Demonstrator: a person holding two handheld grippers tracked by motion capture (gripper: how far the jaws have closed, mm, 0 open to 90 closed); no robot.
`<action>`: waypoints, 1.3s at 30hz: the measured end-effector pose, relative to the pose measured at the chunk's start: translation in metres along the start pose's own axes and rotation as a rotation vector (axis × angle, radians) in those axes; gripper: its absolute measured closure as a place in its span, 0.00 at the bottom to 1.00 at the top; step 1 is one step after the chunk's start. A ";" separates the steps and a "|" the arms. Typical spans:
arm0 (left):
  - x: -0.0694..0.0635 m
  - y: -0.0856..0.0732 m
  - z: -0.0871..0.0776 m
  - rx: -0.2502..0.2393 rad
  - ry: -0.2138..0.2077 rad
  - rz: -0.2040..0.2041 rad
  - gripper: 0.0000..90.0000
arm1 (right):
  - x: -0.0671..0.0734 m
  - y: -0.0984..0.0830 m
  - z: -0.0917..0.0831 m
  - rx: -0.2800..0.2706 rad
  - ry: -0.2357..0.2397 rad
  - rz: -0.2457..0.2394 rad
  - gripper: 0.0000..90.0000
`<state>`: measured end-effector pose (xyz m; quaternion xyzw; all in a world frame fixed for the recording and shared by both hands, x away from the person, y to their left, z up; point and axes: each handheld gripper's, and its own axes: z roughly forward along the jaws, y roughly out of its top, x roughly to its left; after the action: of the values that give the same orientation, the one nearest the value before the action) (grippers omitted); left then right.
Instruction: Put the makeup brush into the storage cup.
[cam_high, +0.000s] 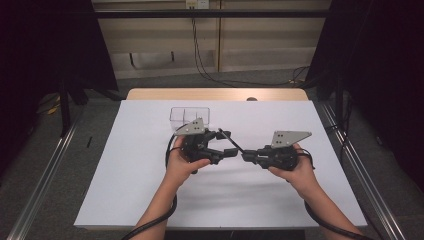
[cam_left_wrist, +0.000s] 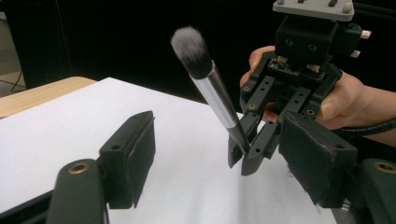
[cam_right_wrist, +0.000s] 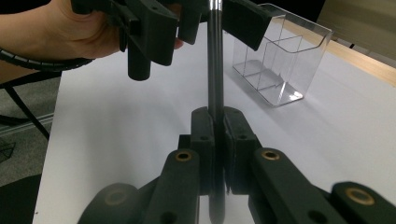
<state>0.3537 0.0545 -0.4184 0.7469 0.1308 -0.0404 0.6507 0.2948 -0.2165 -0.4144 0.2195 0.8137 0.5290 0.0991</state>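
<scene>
Makeup brush (cam_left_wrist: 212, 88): your right gripper (cam_right_wrist: 215, 122) clamps its handle end above the table's middle, bristles angled up-left, so your left gripper (cam_left_wrist: 219, 144), jaws apart around the handle, can take it.

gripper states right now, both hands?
Left gripper: open, jaws on either side of the makeup brush, not pressing on it.
Right gripper: shut on the brush handle.
</scene>
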 end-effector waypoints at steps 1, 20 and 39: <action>0.000 0.000 0.000 0.000 -0.006 -0.005 0.35 | 0.000 0.000 0.000 0.000 0.000 0.000 0.93; -0.001 -0.005 0.002 -0.031 -0.056 -0.042 0.72 | 0.001 0.001 0.004 -0.004 -0.008 0.010 0.93; -0.001 -0.009 0.002 -0.081 -0.061 -0.066 0.89 | 0.003 0.001 0.012 -0.003 0.011 0.040 0.93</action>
<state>0.3509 0.0540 -0.4273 0.7137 0.1370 -0.0796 0.6823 0.2971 -0.2055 -0.4183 0.2328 0.8088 0.5334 0.0842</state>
